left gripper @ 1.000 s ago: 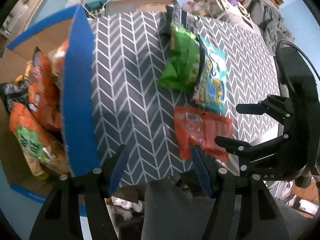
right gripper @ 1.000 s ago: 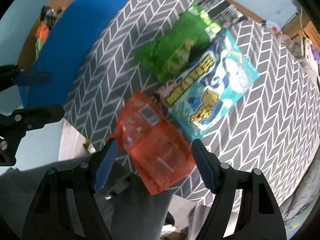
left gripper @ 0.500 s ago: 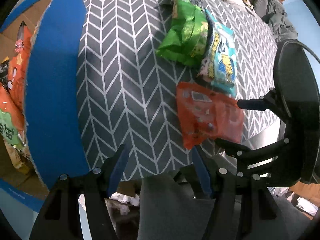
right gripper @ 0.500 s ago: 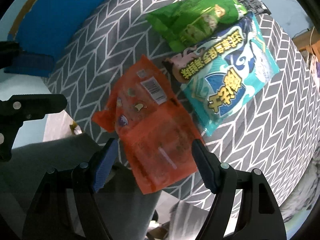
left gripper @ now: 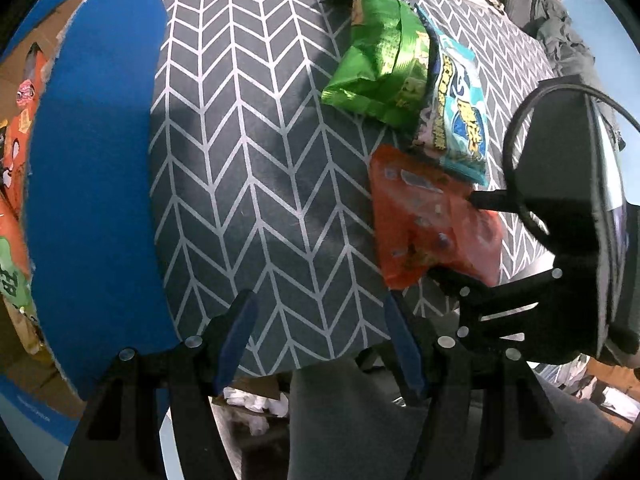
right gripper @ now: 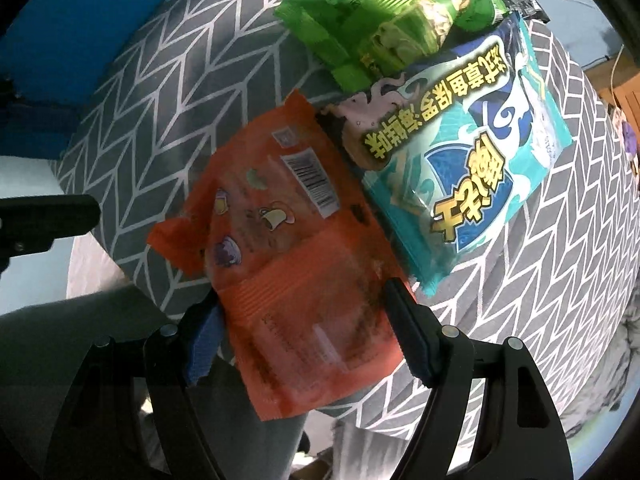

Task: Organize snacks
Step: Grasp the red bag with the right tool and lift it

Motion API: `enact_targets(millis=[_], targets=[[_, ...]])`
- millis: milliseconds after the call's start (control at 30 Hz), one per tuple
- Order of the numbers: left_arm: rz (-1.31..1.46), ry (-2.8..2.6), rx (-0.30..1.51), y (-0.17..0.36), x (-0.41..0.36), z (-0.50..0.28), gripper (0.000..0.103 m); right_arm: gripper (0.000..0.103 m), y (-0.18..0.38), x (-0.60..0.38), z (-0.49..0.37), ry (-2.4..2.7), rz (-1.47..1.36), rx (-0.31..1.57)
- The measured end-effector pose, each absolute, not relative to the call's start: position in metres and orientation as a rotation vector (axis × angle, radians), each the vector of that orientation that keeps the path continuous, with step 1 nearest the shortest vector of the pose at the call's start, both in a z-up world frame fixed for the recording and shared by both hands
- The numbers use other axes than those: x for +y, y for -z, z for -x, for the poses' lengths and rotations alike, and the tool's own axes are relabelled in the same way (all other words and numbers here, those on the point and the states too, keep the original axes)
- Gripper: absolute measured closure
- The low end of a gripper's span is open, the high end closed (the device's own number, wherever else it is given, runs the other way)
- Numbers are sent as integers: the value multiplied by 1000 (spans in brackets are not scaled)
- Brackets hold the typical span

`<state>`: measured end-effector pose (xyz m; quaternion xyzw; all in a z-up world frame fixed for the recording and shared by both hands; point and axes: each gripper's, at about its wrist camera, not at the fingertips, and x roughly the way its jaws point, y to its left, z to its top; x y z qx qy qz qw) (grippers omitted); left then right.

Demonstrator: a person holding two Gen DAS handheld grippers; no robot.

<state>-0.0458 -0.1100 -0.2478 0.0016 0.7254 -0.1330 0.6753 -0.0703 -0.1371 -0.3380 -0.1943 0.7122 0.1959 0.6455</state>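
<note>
Chevron-patterned grey cloth [left gripper: 256,168] fills the middle of the left wrist view, with the left gripper [left gripper: 320,336] at the bottom edge, its blue-padded fingers spread wide and nothing between them. Along the left side of this frame stands a blue box wall [left gripper: 96,184], and beyond it at the far left edge show orange snack packets [left gripper: 16,148] inside the box. In the upper right lie a green snack bag [left gripper: 380,76] and, just beside it to the right, a teal snack bag [left gripper: 456,120], partly overlapped by the green one. Below them, at centre right, the orange snack bag [left gripper: 432,224] sits between the black fingers of the right gripper [left gripper: 460,236], which comes in from the right edge. In the right wrist view, the right gripper [right gripper: 304,320] occupies the bottom of the frame, its fingers spread wide on either side of the orange snack bag [right gripper: 296,264]; whether the pads press it cannot be told. The green snack bag [right gripper: 384,24] lies at the top centre and the teal snack bag [right gripper: 460,152] to the right, both on the cloth [right gripper: 160,96]. The left gripper's black finger [right gripper: 44,224] shows at the left edge, and the blue box wall [right gripper: 72,16] fills the upper left corner.
</note>
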Motion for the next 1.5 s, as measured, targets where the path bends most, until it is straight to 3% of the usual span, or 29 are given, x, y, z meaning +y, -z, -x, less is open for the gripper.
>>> enact_targets(millis=[267,333,367,433,500,567,667,733,767,1200,1300,1500], targets=[[-21,310,1638,249,-118,36,36,49,326,-153,77,-509,359,1565],[-24,312,1636,247,-120,32,36,59,320,-157,79,-523,325,1553],[-24,312,1636,246,-121,30,36,69,316,-160,79,-531,310,1549],[-22,312,1636,242,-122,25,36,76,310,-164,81,-537,287,1538],[-19,315,1635,243,-125,21,29,76,311,-170,81,-523,271,1547],[-15,312,1633,244,-124,21,28,69,311,-175,81,-524,257,1565],[-10,323,1647,247,-127,22,28,56,317,-176,82,-514,283,1563],[-14,319,1648,247,-128,23,28,35,327,-168,79,-496,321,1575],[-15,319,1649,248,-130,23,28,33,331,-165,79,-492,339,1572],[1,298,1669,261,-119,28,28,32,356,-149,45,-513,406,1570],[10,297,1672,264,-115,33,29,54,351,-143,40,-531,399,1554],[1,304,1678,269,-113,39,28,62,344,-144,28,-587,283,1580]])
